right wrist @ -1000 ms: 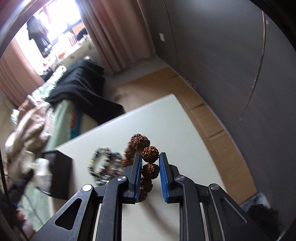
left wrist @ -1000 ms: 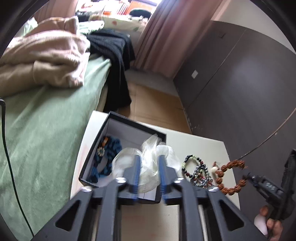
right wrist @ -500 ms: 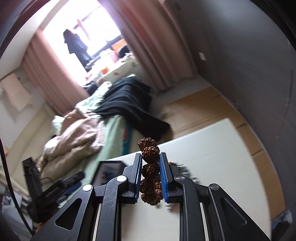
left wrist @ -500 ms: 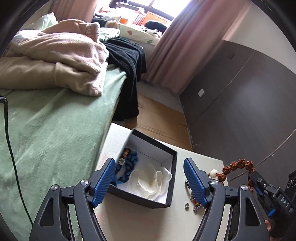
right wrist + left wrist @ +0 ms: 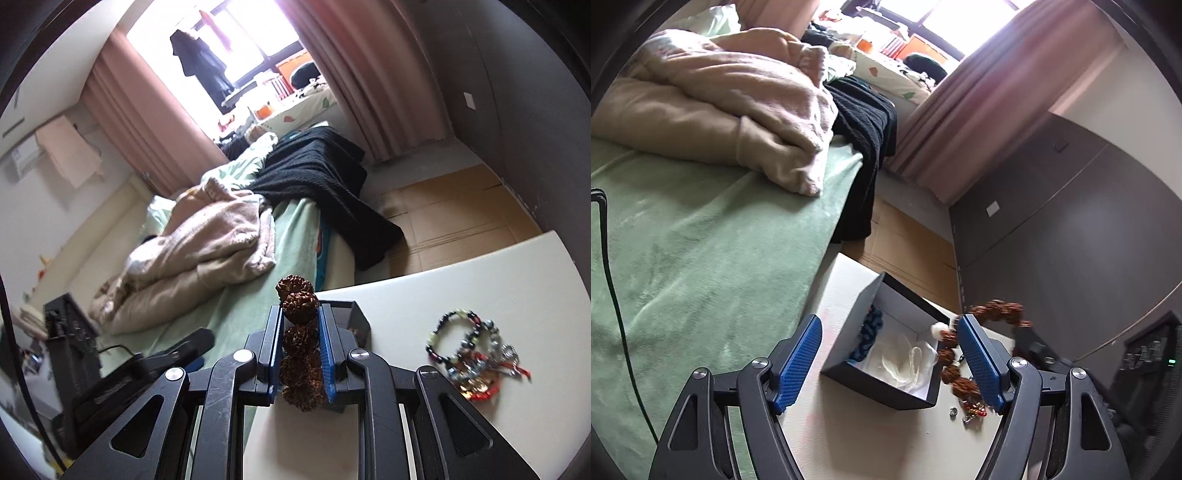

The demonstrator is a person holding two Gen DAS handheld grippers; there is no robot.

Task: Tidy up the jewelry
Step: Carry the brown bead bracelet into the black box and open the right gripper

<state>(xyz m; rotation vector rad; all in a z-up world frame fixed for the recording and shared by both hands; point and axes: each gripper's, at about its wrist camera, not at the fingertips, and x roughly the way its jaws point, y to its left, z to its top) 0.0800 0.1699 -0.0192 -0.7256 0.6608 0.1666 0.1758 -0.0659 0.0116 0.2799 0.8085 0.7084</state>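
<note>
On the left, the left gripper [image 5: 890, 363] hangs over the counter [image 5: 871, 435] with its fingers [image 5: 798, 363] spread wide and nothing between them. Beyond them sits the open black box [image 5: 886, 386], near the counter's bed-side edge. Inside it lie a blue piece [image 5: 870, 334] against the left wall and a clear, pale one [image 5: 905, 360] on the floor of the box, so two items look already put away.

Just right of the box, the right gripper [image 5: 300, 354] is clamped tight on the brown bead bracelet [image 5: 299, 332], which is lifted off the counter; in the left view it hangs at the box's right rim, not yet inside.

Further right, a tangle of beaded bracelets [image 5: 472, 350] lies loose on the counter, well apart from both grippers. By my reading the task is roughly half done: the brown bracelet is about to go in, and the tangle is left.
</note>
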